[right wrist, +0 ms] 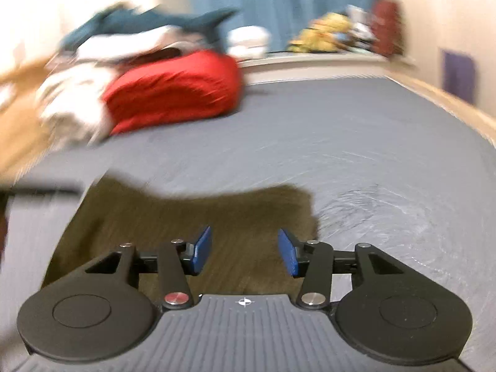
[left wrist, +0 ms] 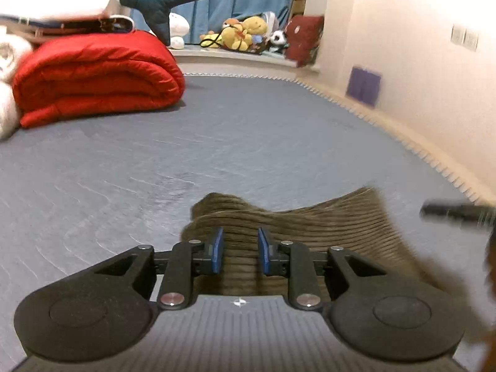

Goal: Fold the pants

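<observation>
Pants [left wrist: 297, 232] of ribbed brown corduroy lie beneath both spread tongs, left [left wrist: 238, 249] and right [right wrist: 245, 249].

You see even, warm indoor lighting, fisheye bending at all edges, mild blur on the left view and heavy motion smear across the right view.

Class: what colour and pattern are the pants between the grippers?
Olive-brown with ribbed corduroy stripes; the pants show best in the left wrist view.
</observation>
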